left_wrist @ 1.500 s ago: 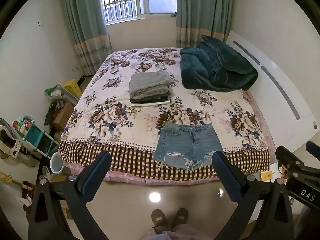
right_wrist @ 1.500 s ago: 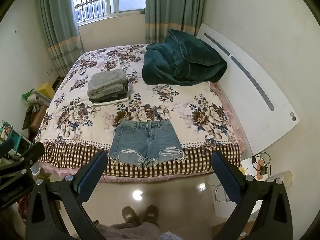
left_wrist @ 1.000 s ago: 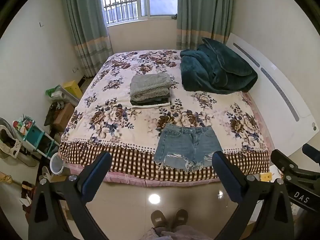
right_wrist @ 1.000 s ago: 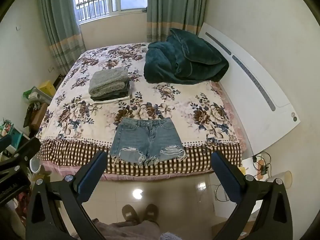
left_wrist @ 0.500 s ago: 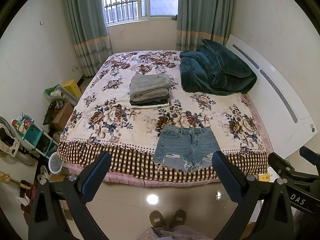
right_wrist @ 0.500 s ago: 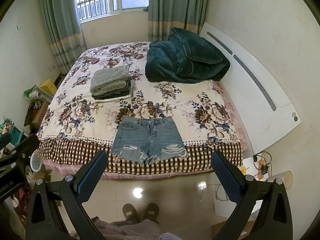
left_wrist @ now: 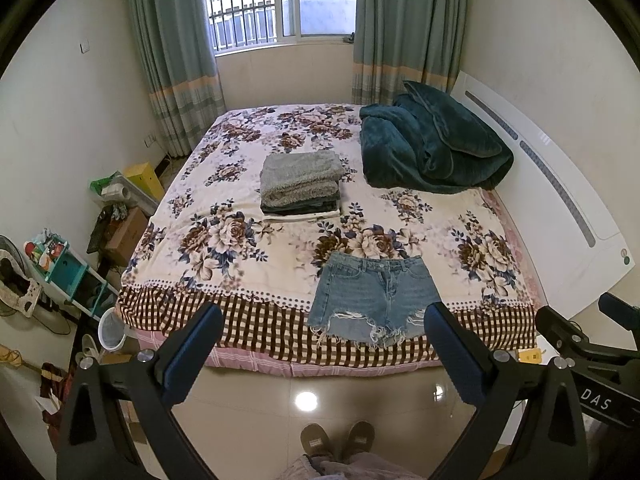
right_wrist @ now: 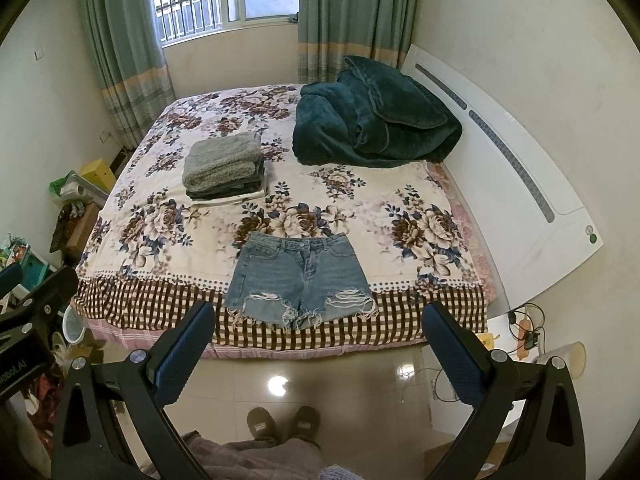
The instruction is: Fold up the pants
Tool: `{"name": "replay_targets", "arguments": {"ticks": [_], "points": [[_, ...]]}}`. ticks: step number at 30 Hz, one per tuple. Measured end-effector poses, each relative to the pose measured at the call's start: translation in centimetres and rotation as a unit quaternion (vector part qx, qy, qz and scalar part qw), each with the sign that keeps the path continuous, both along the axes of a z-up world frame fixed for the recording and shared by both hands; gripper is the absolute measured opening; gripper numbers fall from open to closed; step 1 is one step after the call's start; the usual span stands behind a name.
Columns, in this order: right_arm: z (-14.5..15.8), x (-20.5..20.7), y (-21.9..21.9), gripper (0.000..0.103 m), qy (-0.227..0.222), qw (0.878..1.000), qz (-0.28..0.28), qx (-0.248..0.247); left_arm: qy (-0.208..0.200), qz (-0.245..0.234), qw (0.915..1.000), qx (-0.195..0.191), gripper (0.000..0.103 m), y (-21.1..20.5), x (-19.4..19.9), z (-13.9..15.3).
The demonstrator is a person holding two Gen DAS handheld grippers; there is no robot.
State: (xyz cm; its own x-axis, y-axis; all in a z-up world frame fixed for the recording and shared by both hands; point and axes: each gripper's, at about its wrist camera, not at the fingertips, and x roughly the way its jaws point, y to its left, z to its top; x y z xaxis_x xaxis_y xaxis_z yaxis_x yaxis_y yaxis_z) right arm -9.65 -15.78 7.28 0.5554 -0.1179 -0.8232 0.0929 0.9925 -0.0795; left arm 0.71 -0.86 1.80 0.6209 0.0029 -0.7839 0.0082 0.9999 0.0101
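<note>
Frayed blue denim shorts lie flat at the near edge of the floral bed, waistband away from me; they also show in the right wrist view. My left gripper is open and empty, held above the floor well short of the bed. My right gripper is open and empty too, at a similar distance. The right gripper's body shows at the right edge of the left wrist view.
A stack of folded clothes sits mid-bed. A dark green blanket is heaped by the white headboard. Shelves and boxes crowd the left floor. A power strip with cables lies on the right. My slippered feet stand on tile.
Both views have shifted slightly; the bed and shorts sit a bit lower and nearer in frame. Both grippers stay open and the shorts have not moved.
</note>
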Motion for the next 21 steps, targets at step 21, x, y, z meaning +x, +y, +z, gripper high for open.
{"name": "replay_targets", "arguments": {"ticks": [21], "points": [[1.4, 0.8, -0.3, 0.103, -0.008, 1.0, 0.001, -0.003, -0.001, -0.007, 1.0, -0.002, 0.103, -0.2, 0.9, 0.6]]}}
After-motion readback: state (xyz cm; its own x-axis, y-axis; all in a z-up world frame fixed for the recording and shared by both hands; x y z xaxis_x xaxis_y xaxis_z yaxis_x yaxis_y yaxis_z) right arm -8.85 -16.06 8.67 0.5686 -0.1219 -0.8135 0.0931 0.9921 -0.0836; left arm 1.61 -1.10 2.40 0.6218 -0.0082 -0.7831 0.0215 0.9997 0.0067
